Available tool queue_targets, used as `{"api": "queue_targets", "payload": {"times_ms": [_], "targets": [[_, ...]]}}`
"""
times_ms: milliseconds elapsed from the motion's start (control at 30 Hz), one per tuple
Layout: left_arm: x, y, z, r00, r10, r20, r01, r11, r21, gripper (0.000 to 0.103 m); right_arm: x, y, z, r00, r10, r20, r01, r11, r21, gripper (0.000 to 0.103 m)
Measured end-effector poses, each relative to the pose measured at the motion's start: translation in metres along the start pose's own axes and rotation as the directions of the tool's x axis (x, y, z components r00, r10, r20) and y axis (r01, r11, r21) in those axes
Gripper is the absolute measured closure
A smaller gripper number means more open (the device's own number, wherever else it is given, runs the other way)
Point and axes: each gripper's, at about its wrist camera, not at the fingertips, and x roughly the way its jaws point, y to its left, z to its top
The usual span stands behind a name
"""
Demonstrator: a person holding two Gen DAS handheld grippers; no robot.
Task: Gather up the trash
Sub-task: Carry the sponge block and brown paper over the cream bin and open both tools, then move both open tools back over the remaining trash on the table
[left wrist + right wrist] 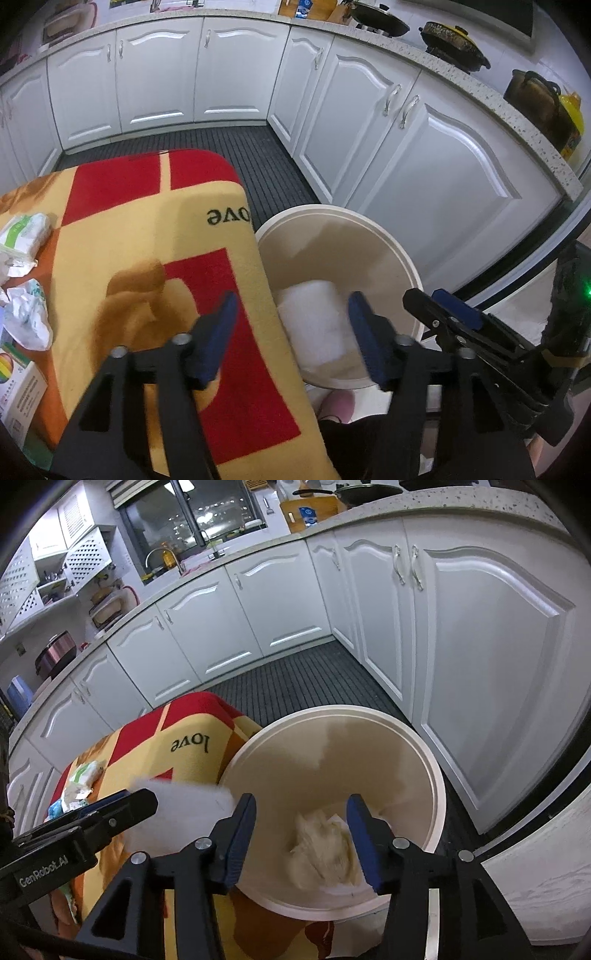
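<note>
We see both handheld grippers pitched downward, side by side, over a cream bin (384, 243) that stands on the floor against the edge of a table draped in a red-and-yellow blanket (147, 236).

Left gripper (291, 332): its blue fingers (218, 336) are spread wide, one over the blanket edge, the other over the bin mouth. Nothing is pressed between them; a white, blurred piece of trash (314, 325) shows in the gap, apart from both pads, and appears to lie within the bin, though we cannot tell whether it rests on the bottom.

Right gripper (301, 834): we find it aimed into the bin mouth, its jaws parted and released. A crumpled pale tissue wad (321, 845) lies inside the bin between the two pads; it sits close against the right-hand pad, and we cannot tell whether it touches it.

In the right wrist view the left gripper appears at the left margin, with the white piece blurred just beyond its tip.

More crumpled paper (27, 317) and a tissue pack (24, 232) remain on the blanket, well apart from both grippers. White cabinets (155, 74) line the background.
</note>
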Motion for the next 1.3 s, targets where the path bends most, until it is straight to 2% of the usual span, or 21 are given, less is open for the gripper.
{"api": "queue_targets", "payload": {"times_ms": [367,533,867,1067,1300], "targets": [[-0.009,0.003,-0.004,0.999,0.034,0.000,-0.034,0.999,-0.004,0.038,-0.003,0.003,-0.005,1.000,0.020,-0.016,-0.019,1.000,0.016,0.052],[-0.018,0.007,-0.007,0.998,0.054,0.011,-0.054,0.998,-0.009,0.038,-0.008,0.008,-0.005,1.000,0.026,-0.009,-0.026,1.000,0.010,0.042],[-0.059,0.021,-0.015,0.992,0.114,0.046,-0.113,0.993,-0.013,0.038,-0.017,0.033,-0.007,0.998,0.063,-0.012,-0.063,0.998,-0.031,0.041],[-0.089,0.048,-0.020,0.988,0.147,0.046,-0.145,0.989,-0.034,0.038,-0.015,0.068,-0.009,0.992,0.119,-0.035,-0.122,0.989,-0.080,0.041],[-0.130,0.112,-0.025,0.980,0.192,0.047,-0.185,0.973,-0.137,0.038,-0.001,0.119,-0.017,0.976,0.196,-0.096,-0.209,0.967,-0.144,0.041]]}}
